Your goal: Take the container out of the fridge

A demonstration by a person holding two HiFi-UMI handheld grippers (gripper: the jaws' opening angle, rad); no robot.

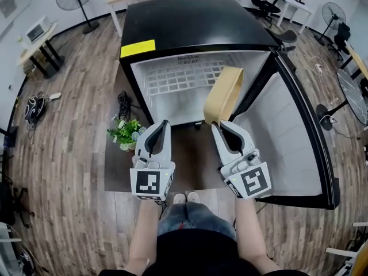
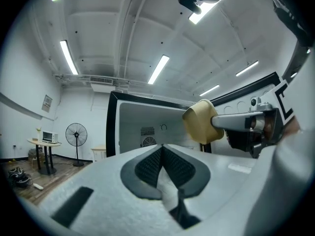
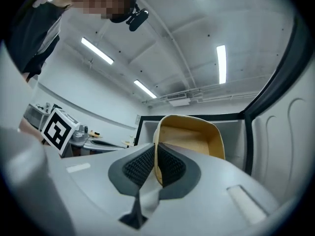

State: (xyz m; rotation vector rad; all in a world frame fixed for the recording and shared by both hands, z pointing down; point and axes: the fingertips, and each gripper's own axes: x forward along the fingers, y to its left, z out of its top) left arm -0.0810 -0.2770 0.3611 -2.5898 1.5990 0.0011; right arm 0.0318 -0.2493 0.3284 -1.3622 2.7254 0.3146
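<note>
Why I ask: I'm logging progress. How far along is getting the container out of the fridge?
Done: the fridge door stands open and the right gripper grips the tan container by its rim. In hand: the container hangs before the opening, apparently clear of the wire shelf. Left: carry it away. The left gripper is shut, empty.

The wooden floor (image 1: pixel 75 154) bears the open black fridge (image 1: pixel 195 22), a potted plant (image 1: pixel 125 133) and cables (image 1: pixel 123 103).
</note>
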